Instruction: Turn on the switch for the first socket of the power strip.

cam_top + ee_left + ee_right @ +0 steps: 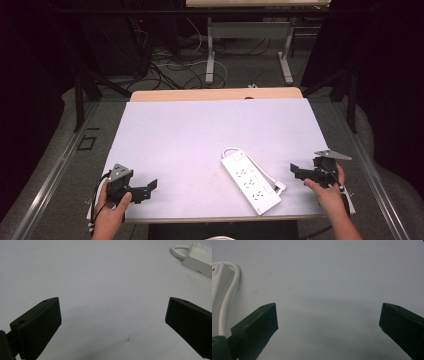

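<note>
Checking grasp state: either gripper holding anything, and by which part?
Nothing held. Left gripper and right gripper are both open, clear of the power strip.

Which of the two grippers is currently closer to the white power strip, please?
The right gripper: it sits just beside the power strip, near its plug end, while the left gripper is much farther off across bare table.

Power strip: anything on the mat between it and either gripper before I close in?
Nothing visible. The power strip lies alone on the white mat; bare mat separates it from the left gripper and the right gripper. Both grippers are open and empty. Its cord runs along the right gripper's side.
</note>
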### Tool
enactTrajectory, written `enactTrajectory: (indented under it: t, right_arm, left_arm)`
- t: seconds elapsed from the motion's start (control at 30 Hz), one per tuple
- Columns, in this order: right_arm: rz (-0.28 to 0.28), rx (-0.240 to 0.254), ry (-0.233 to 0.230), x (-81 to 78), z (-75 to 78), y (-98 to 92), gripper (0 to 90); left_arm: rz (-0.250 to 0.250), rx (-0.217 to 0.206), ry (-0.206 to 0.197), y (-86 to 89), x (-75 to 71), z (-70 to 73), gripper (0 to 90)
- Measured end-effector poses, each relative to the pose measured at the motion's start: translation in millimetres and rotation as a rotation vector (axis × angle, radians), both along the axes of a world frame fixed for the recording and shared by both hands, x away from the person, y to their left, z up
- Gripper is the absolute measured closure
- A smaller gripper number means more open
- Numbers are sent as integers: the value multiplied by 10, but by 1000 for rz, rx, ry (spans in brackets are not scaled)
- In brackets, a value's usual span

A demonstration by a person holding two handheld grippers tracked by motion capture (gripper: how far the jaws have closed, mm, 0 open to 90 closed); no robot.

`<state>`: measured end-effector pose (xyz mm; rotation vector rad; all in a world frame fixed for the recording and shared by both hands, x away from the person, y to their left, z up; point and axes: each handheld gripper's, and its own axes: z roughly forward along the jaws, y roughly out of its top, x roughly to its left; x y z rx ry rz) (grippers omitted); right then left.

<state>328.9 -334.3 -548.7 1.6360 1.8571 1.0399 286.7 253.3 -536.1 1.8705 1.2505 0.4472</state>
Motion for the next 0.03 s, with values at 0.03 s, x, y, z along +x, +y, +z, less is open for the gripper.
enactTrajectory:
  t: [0.03]
  right_arm:
    - [6, 6, 6, 0, 3, 1, 11]
  left_arm:
    - [1, 0, 0, 0, -2, 1, 2]
